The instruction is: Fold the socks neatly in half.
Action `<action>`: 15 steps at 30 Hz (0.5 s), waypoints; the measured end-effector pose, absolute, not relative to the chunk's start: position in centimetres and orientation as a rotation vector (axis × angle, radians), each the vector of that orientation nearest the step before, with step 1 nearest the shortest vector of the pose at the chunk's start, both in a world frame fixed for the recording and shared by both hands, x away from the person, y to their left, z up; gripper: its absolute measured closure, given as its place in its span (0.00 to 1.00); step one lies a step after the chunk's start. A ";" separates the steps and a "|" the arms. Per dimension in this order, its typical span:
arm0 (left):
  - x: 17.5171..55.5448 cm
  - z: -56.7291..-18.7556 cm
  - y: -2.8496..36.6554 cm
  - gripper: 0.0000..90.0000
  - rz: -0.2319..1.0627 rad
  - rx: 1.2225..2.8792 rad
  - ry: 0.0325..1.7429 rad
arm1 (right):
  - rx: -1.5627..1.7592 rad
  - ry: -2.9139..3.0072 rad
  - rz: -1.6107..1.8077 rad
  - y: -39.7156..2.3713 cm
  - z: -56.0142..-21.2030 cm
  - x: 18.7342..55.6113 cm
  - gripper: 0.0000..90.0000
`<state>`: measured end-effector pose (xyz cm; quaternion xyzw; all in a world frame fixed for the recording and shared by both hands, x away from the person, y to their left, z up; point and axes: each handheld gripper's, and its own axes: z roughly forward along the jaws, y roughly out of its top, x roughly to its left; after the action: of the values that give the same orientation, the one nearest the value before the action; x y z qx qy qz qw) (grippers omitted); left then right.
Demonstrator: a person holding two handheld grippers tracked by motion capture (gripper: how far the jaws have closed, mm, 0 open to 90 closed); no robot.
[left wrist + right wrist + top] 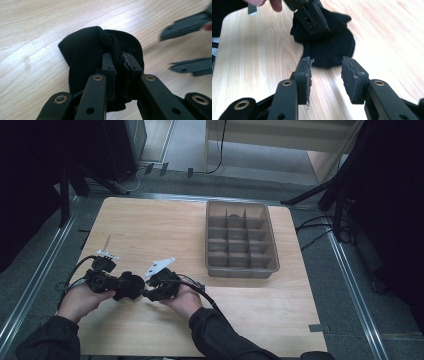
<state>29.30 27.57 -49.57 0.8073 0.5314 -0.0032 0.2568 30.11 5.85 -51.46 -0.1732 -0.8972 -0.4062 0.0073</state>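
Note:
A black sock lies bunched on the wooden table near its front left. My left gripper is shut on a fold of it, with the fabric pinched between the two pads. In the high view the left gripper points right and the right gripper points left, tip to tip over the sock. My right gripper stands open just short of the sock, nothing between its pads. In the right gripper view the left gripper sits on the sock's far side.
A grey plastic tray divided into several empty compartments stands at the back right of the table. Dark stands and cables ring the table on the floor. Both forearms in dark sleeves come in from the front edge.

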 end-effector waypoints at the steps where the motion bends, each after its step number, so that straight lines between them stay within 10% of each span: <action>1: 29.5 -49.8 27.4 0.90 -0.004 2.202 1.442 | -0.541 -2.813 -1.268 5.5 -51.6 30.1 0.67; 15: 30.5 -51.0 26.8 0.83 -0.005 2.214 1.412 | -0.582 -2.817 -1.260 3.8 -52.3 30.3 0.67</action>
<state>30.46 26.77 -51.04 0.8154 0.5198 -0.0017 0.2549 30.28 3.84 -52.34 -0.1854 -0.8970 -0.4013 0.0005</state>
